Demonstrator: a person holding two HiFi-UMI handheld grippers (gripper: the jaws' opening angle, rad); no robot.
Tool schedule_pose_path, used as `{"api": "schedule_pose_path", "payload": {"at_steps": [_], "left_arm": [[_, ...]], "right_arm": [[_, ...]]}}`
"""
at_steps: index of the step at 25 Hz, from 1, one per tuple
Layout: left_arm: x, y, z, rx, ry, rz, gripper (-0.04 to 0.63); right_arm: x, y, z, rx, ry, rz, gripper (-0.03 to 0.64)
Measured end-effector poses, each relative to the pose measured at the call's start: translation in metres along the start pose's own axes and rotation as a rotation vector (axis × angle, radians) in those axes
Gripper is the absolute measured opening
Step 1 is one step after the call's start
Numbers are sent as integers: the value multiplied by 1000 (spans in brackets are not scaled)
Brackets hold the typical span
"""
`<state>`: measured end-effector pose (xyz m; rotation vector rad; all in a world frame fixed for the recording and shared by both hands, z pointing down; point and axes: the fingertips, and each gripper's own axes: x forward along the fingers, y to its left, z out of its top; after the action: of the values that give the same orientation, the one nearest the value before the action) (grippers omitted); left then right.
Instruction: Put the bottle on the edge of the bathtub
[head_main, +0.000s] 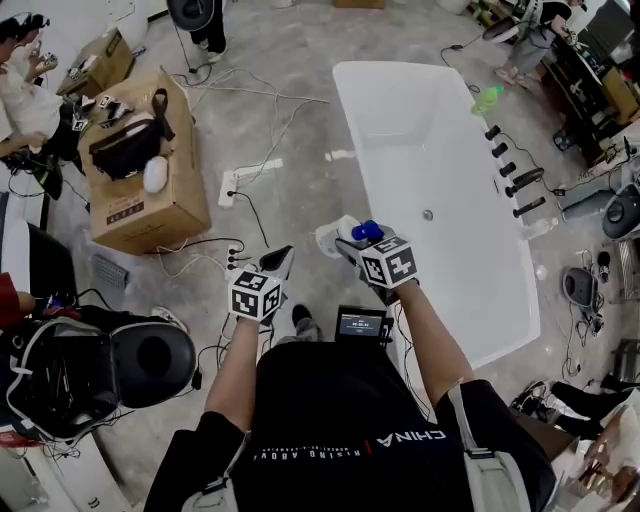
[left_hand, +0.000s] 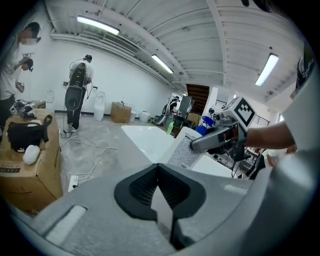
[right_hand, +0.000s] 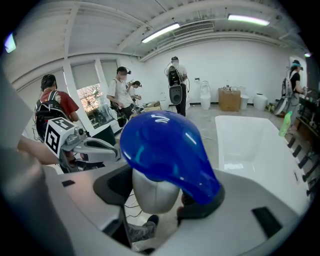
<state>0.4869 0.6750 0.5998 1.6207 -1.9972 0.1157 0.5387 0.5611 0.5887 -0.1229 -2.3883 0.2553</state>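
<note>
The bottle (right_hand: 165, 150) fills the right gripper view. Its glossy blue cap (right_hand: 172, 165) bulges toward the lens, and the pale grey-white body drops away below it. The right gripper (right_hand: 150, 197) is clamped on that body just under the cap, one pad on each side.

The bottle looks like moulded plastic. I judge it stiff, not fragile, and light unless it is full. The domed cap is smooth and would slip under the pads, so the straighter body below it is the place to hold, as it is held now.

Its long axis is tilted, not upright. The cap end is raised and sits nearer the person, and the base angles down and away. The left gripper view shows the labelled side slanting the same way. The base will have to come level before it can sit on the narrow, shiny rim.

In the head view the bottle hangs over the floor (head_main: 290, 150), just beside the near left corner of the bathtub (head_main: 341, 100), and touches nothing but the pads. The left gripper (head_main: 278, 265) is near the bottle on its left, its tips together with nothing between them. Dark fittings (head_main: 505, 170) line the bathtub's right edge.
</note>
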Motion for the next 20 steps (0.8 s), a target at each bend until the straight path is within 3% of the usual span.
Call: {"api": "schedule_pose_path", "payload": {"at_steps": [5, 13, 20], "left_arm": [[19, 43, 26, 15, 3, -33, 9], [45, 83, 40, 8, 25, -64, 9], [95, 125, 67, 2, 41, -64, 9]], "right_arm": [[32, -13, 36, 8, -8, -28, 273], [69, -32, 60, 27, 16, -43, 273], [116, -74, 101, 27, 15, -31, 273]]}}
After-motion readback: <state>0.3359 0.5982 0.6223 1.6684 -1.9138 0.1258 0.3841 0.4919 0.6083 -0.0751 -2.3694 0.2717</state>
